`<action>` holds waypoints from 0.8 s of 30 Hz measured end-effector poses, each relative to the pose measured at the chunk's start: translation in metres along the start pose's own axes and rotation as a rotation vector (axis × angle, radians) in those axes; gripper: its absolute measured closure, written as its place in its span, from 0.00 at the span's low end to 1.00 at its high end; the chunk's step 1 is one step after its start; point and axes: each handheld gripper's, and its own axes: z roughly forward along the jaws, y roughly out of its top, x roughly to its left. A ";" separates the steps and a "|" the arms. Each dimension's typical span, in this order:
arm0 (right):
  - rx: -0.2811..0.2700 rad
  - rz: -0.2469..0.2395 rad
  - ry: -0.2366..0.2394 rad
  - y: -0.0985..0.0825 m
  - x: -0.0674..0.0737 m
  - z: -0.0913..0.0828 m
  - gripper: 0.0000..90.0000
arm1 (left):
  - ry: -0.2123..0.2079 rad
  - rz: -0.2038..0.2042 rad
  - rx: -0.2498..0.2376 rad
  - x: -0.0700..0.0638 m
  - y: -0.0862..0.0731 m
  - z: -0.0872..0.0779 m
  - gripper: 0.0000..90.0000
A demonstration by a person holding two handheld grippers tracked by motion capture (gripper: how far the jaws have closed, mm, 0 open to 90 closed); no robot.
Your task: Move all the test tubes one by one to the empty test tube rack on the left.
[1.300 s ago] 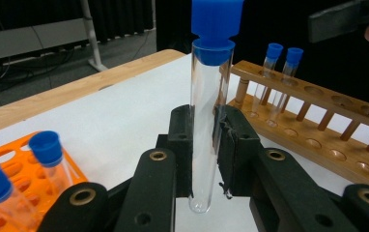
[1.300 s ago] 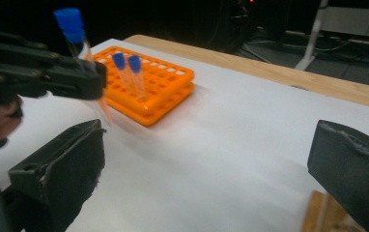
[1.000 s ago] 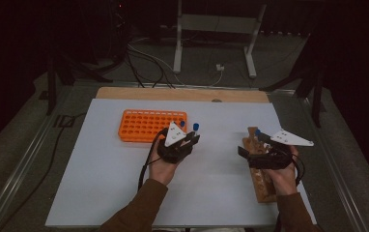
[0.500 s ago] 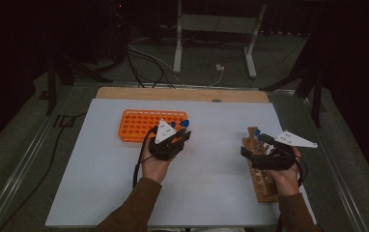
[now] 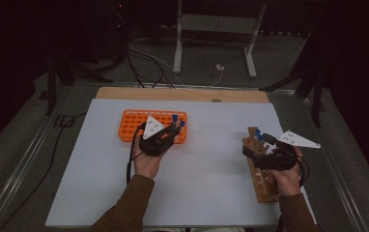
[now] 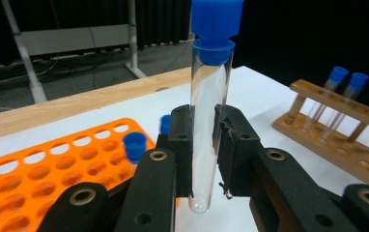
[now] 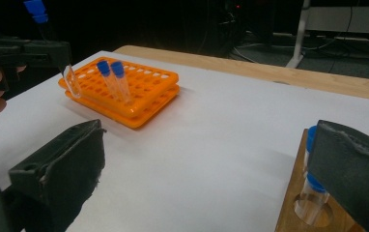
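My left gripper point(image 6: 204, 145) is shut on a clear test tube point(image 6: 206, 121) with a blue cap, held upright. It hovers at the near right corner of the orange rack point(image 5: 139, 123), and the tube's round bottom hangs just above the white mat. Two blue-capped tubes point(image 7: 112, 79) stand in the orange rack point(image 7: 144, 87), with the left gripper point(image 7: 52, 53) and its held tube point(image 7: 70, 79) beside it. My right gripper point(image 5: 257, 145) stands open over the wooden rack point(image 5: 262, 181). Its jaws point(image 7: 206, 145) are wide apart with nothing between them. A capped tube point(image 7: 313, 183) sits in the wooden rack by the right jaw.
A white mat point(image 5: 211, 193) covers the table, with a bare wooden strip point(image 5: 182, 94) along its far edge. Beyond the table are cables and a metal stand point(image 5: 216, 29) on the dark floor. Two more capped tubes point(image 6: 339, 92) stand in the wooden rack point(image 6: 337, 140).
My left hand has carried the tube to the left, from the open mat to the orange rack's near right corner. The right hand has stayed over the wooden rack.
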 end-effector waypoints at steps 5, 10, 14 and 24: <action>-0.001 0.008 -0.003 -0.001 -0.001 0.000 0.00 | 0.029 0.000 -0.004 0.009 -0.001 0.002 0.87; 0.001 0.003 -0.003 -0.001 -0.001 0.001 0.00 | 0.064 0.004 -0.005 0.018 -0.005 0.007 0.87; -0.002 0.005 -0.005 -0.001 -0.001 0.002 0.00 | 0.075 0.003 -0.003 0.025 -0.008 0.013 0.87; -0.014 0.009 -0.009 -0.001 -0.002 0.000 0.00 | 0.107 -0.019 0.006 0.037 -0.015 0.024 0.87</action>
